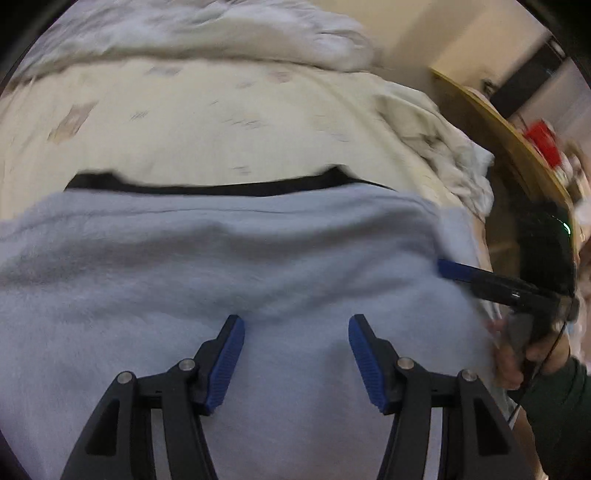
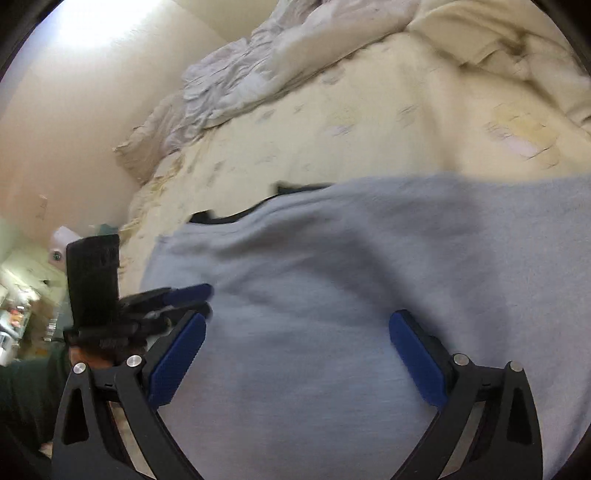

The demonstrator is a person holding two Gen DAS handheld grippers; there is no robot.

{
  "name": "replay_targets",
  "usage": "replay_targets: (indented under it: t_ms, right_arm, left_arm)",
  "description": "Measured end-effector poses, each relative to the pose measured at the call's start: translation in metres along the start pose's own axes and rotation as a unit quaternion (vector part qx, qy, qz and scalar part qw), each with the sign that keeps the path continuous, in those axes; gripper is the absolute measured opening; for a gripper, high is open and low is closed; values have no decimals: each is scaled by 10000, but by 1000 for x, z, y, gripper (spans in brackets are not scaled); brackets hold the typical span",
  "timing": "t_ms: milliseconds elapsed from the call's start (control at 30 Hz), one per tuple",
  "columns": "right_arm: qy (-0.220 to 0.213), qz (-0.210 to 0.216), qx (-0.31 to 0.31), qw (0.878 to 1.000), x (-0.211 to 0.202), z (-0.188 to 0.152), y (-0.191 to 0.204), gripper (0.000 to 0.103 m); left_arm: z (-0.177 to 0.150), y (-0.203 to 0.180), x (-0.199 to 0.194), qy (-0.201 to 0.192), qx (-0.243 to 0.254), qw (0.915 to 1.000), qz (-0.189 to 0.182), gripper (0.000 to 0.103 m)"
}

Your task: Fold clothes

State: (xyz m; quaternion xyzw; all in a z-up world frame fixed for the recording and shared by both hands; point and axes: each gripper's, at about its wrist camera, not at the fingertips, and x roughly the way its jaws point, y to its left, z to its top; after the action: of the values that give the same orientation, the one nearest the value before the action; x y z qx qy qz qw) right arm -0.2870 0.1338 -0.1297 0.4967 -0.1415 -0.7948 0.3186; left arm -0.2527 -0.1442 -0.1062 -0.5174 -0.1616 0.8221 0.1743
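A light blue-grey fleecy garment [image 1: 221,280] lies spread on the bed and fills the lower half of both views [image 2: 369,277]. A black garment [image 1: 221,189] shows as a thin strip beyond its far edge [image 2: 229,218]. My left gripper [image 1: 295,321] hovers open just over the blue fabric, with nothing pinched between its blue pads. My right gripper [image 2: 299,317] stands wide open above the same cloth. Each gripper appears in the other's view at the garment's side edge: the right gripper [image 1: 458,271] on the right, the left gripper [image 2: 199,299] on the left. Both views are blurred by motion.
The cream patterned bed sheet [image 1: 221,110] stretches beyond the garments, with a crumpled pale duvet [image 1: 207,29] piled at the far side. A wooden table [image 1: 509,133] with a red object [image 1: 543,144] stands right of the bed. A hand in a dark green sleeve [image 1: 554,402] holds the right gripper.
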Motion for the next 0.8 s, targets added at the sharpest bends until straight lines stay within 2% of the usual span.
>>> replay_targets:
  t_ms: [33, 67, 133, 200, 233, 267, 367, 467, 533, 633, 733, 800]
  right_arm:
    - [-82, -294, -2, 9995, -4, 3, -12, 100]
    - [-108, -459, 50, 9989, -13, 2, -21, 100]
    - [-145, -762, 164, 9968, -31, 2, -41, 100]
    - [-138, -910, 160, 9956, -46, 5, -50, 100]
    - [-132, -1049, 55, 9944, -54, 7, -44, 100]
    - [-177, -998, -71, 9948, -59, 9, -36, 100]
    - [-251, -728, -496, 9958, -60, 17, 6, 101]
    - [35, 105, -684, 9976, -27, 27, 47, 101]
    - [310, 368, -777, 9958, -2, 29, 64, 101]
    - [770, 188, -855, 9932, 35, 23, 67, 101]
    - [718, -87, -902, 9933, 47, 29, 51, 100]
    - [568, -264, -868, 9943, 34, 33, 40, 100]
  left_arm:
    - [1, 8, -2, -37, -45, 9999, -129, 50]
    - [2, 13, -5, -59, 44, 10000, -55, 40]
    - [4, 22, -13, -116, 244, 9996, 126, 35]
    - [10, 33, -21, -269, 421, 9973, 544, 36]
    - [12, 38, -33, -445, 466, 9947, 796, 39]
    - [13, 41, -45, -609, 512, 9923, 950, 43]
    - [6, 52, -81, -996, 633, 9909, 650, 47]
    - [2, 80, -97, -1173, 299, 9910, 575, 47]
    - [4, 106, -96, -1015, 21, 9929, 620, 47]
    - [8, 149, -90, -893, -446, 9867, 1281, 47]
    - [12, 197, -89, -899, -1161, 9766, 1569, 47]
    - [15, 214, -92, -947, -1370, 9770, 1330, 47]
